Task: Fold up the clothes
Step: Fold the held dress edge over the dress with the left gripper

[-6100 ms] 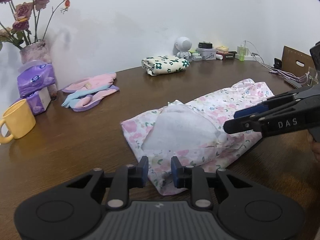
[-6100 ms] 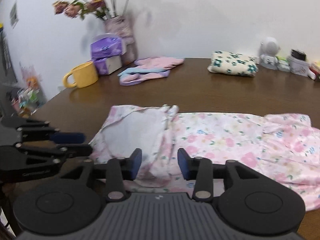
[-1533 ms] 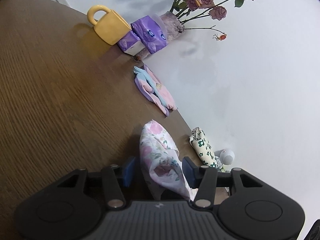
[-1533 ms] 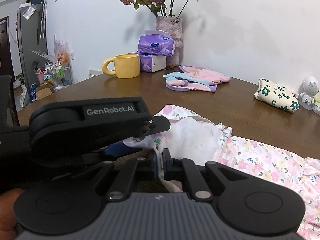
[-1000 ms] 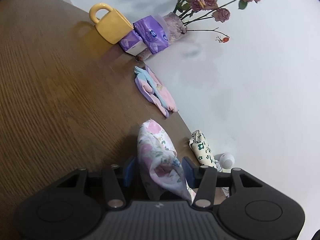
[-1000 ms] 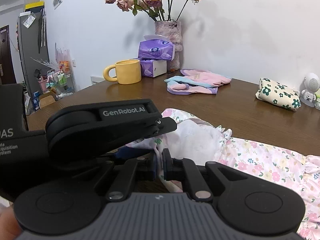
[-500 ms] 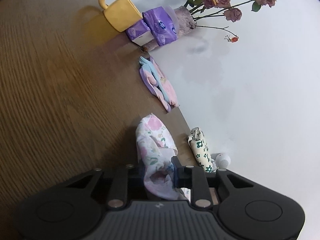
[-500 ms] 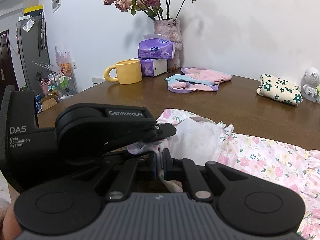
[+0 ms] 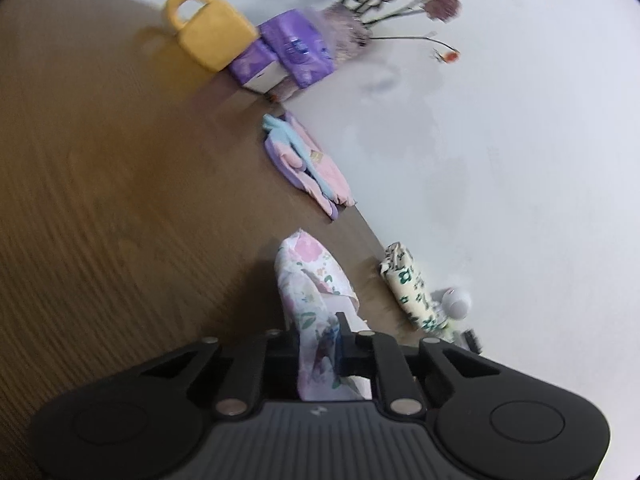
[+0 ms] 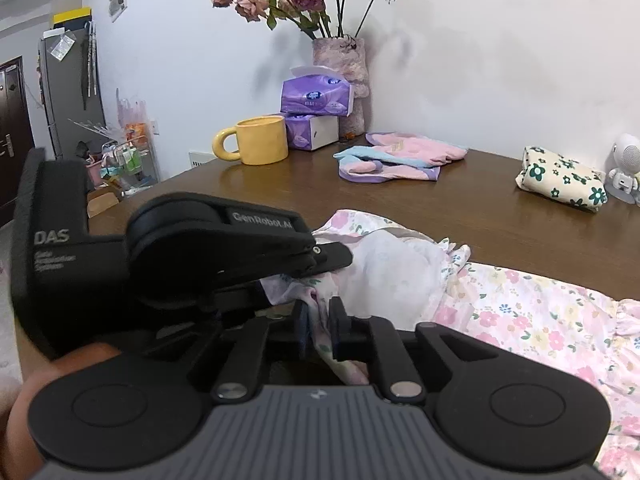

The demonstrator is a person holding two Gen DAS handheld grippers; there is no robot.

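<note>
Both grippers are pinching the same end of the pink floral garment [image 10: 520,312]. The right gripper [image 10: 319,330] has its jaws nearly closed, with a fold of the fabric edge clamped between them. The left gripper [image 9: 320,344] is rolled on its side and likewise closed down on a bunch of the same cloth, which sticks up between its fingers; in the right wrist view the left gripper sits just beside the right one, touching the fabric.

The garment lies on the wooden table [image 10: 400,204] along the near edge. Its left end is lifted and turned back so the white lining [image 10: 392,268] shows; the rest is spread flat toward the right. A folded green-flower cloth [image 10: 560,178] and a pink and blue garment [image 10: 396,156] sit near the far edge by the wall, well apart. A yellow mug [image 10: 260,140] and tissue packs [image 10: 316,98] stand at the far left corner.

Judgement: a fold of the gripped end over the flat body looks in hand.

To do it well:
- Hold both pinches firm and move the two grippers together at equal height, so the edge stays straight.
- Carry the end across low.
- Line up the edges before letting go.

The grips sit very close together, so the far part of that edge may droop or twist. Thin fabric may also slip.
</note>
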